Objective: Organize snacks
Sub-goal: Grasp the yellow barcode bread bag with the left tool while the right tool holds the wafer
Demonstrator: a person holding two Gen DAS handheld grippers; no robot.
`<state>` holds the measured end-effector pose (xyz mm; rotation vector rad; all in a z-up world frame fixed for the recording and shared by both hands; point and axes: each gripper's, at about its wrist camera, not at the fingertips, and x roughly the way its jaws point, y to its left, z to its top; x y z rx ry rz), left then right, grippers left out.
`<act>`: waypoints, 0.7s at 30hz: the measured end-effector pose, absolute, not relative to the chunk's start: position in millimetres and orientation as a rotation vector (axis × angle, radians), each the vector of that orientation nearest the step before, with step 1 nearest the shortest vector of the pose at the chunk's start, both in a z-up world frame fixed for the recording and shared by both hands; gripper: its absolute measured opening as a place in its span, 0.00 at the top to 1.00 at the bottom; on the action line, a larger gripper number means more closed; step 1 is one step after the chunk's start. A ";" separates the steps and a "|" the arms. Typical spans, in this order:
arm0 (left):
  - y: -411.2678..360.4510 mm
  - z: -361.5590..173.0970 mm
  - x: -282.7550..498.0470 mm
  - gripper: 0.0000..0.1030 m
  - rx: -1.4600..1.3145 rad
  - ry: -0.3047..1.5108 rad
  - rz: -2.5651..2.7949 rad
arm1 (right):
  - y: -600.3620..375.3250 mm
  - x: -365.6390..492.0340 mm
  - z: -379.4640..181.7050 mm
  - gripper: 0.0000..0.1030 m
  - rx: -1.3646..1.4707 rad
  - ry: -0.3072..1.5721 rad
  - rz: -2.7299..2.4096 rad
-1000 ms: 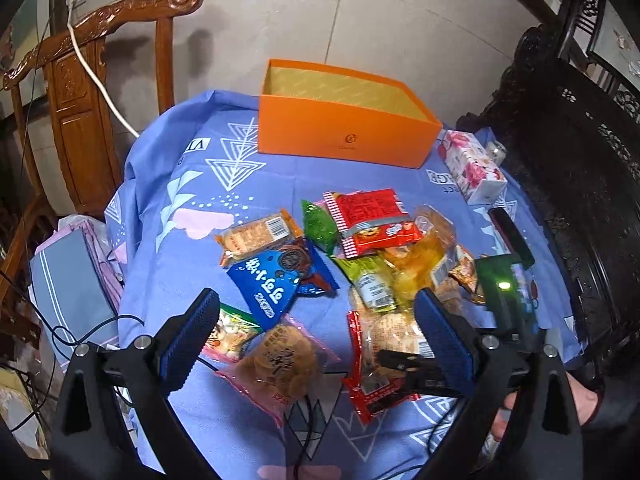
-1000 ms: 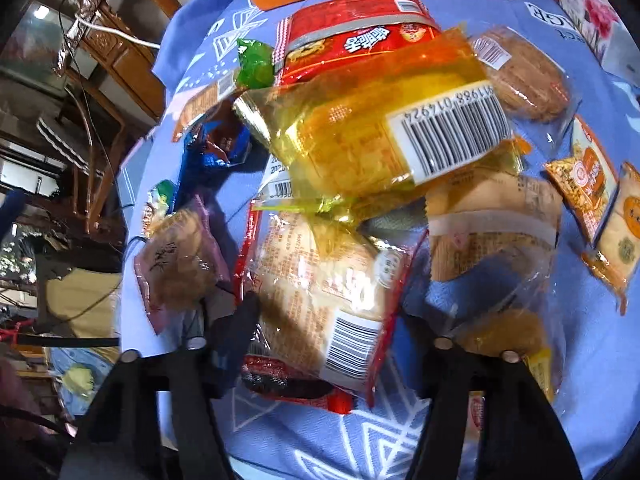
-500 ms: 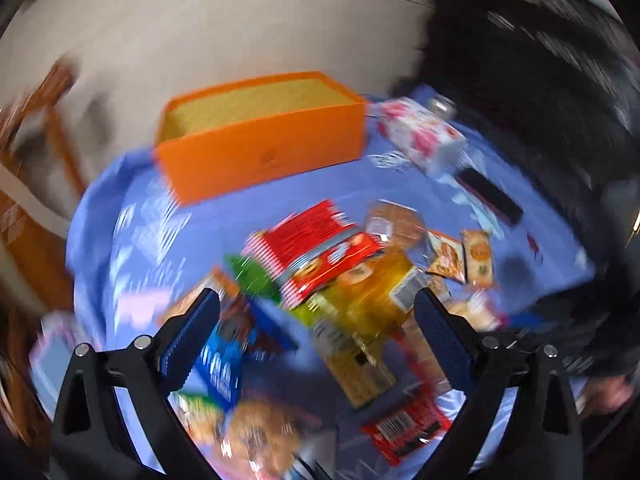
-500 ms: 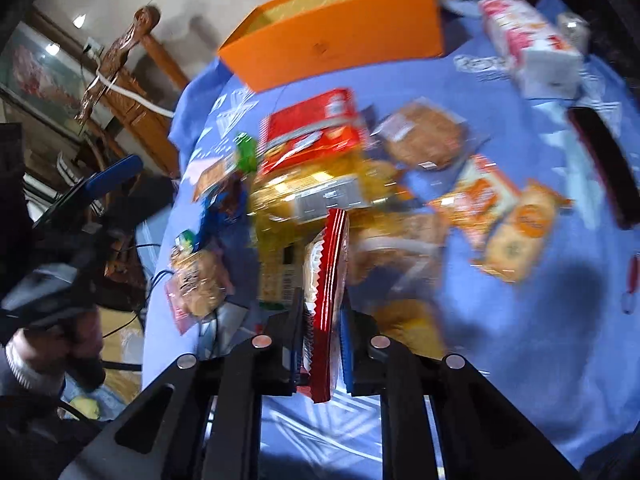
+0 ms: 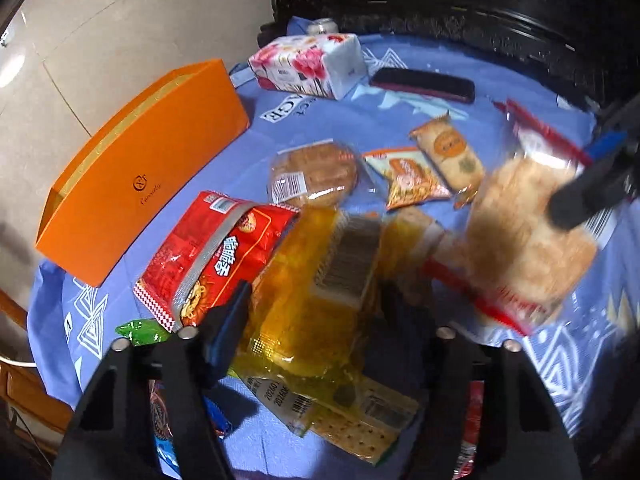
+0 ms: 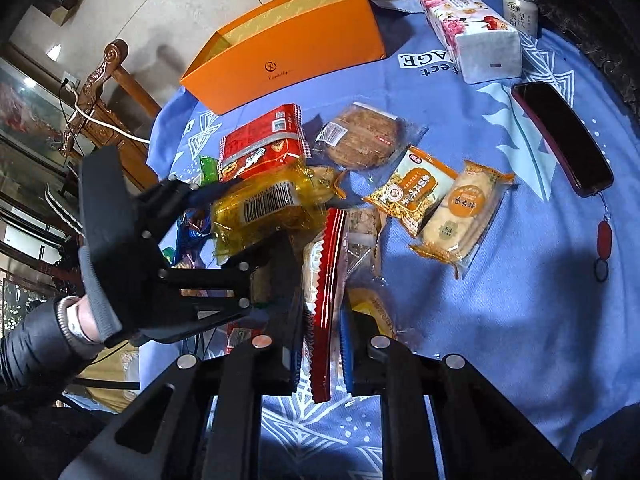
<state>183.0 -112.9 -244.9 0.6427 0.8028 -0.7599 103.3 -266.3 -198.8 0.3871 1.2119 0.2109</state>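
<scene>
While a blue patterned cloth (image 6: pixel 500 312) covers the worktop, the biggest thing on it is the orange box (image 6: pixel 296 40), open at the top and standing at the far edge. Right of it lies a flowered tissue pack (image 6: pixel 472 32) with a drink can (image 6: pixel 519 10) just behind, and a dark phone (image 6: pixel 560 136) lies near the right edge.

The snacks sit in a loose heap in the middle of the cloth. A red noodle packet (image 5: pixel 216 252) lies nearest the box, with a round cake in clear wrap (image 5: pixel 314 174) to its right. Further right, an orange-and-white nut packet (image 6: pixel 412 190) and a pale biscuit packet (image 6: pixel 460 212) lie side by side, touching.

The left claw (image 5: pixel 312 308) has just been closing, and its jaws now stand either side of a yellow see-through packet (image 5: pixel 316 280); from the right wrist view the pads appear to press on it, with the packet bulging between them. A cracker packet (image 5: pixel 352 420) lies under it.

The right claw (image 6: pixel 322 336) is clamped tight on the edge of a red-trimmed clear packet of pale cakes (image 6: pixel 326 280), held on edge above the cloth; in the left wrist view it hangs blurred at the right. A small green sweet (image 5: pixel 140 330) lies beside the noodle packet.
</scene>
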 end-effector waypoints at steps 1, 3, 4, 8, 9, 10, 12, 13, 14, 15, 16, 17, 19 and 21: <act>-110.8 -243.9 183.0 0.51 0.633 0.802 -0.761 | -266.5 104.3 -198.3 0.85 0.388 1.210 0.209; -106.9 -238.6 186.2 0.54 0.593 0.806 -0.764 | -269.0 106.3 -196.3 0.85 0.400 1.205 0.207; -104.8 -236.6 186.6 0.55 0.574 0.807 -0.762 | -270.4 108.0 -195.7 0.85 0.409 1.203 0.206; -97.4 -231.4 184.4 0.57 0.527 0.818 -0.745 | -274.6 112.2 -192.4 0.85 0.445 1.196 0.211; -94.6 -228.6 182.4 0.57 0.508 0.819 -0.742 | -274.7 112.2 -190.2 0.85 0.445 1.191 0.211; -91.8 -225.1 180.1 0.57 0.489 0.819 -0.737 | -274.6 112.3 -187.5 0.85 0.441 1.185 0.210; -86.8 -215.5 175.3 0.57 0.454 0.813 -0.724 | -274.5 111.7 -180.5 0.85 0.432 1.169 0.210; -84.0 -210.3 173.0 0.58 0.436 0.808 -0.717 | -274.5 111.4 -177.3 0.85 0.429 1.162 0.210; -80.6 -204.3 170.8 0.58 0.416 0.803 -0.710 | -274.3 110.9 -173.2 0.85 0.427 1.152 0.210; -76.4 -196.9 168.5 0.58 0.391 0.797 -0.702 | -274.2 110.7 -169.7 0.85 0.426 1.144 0.211; -73.1 -190.0 166.6 0.58 0.375 0.788 -0.694 | -274.0 110.4 -166.4 0.85 0.423 1.136 0.213; -70.2 -183.6 164.8 0.58 0.363 0.778 -0.685 | -273.1 110.1 -161.4 0.85 0.420 1.125 0.215; -61.5 -167.1 162.6 0.58 0.331 0.754 -0.664 | -271.9 110.6 -153.7 0.85 0.415 1.110 0.218; -52.4 -150.7 164.4 0.58 0.295 0.737 -0.644 | -270.8 111.5 -144.9 0.85 0.411 1.091 0.222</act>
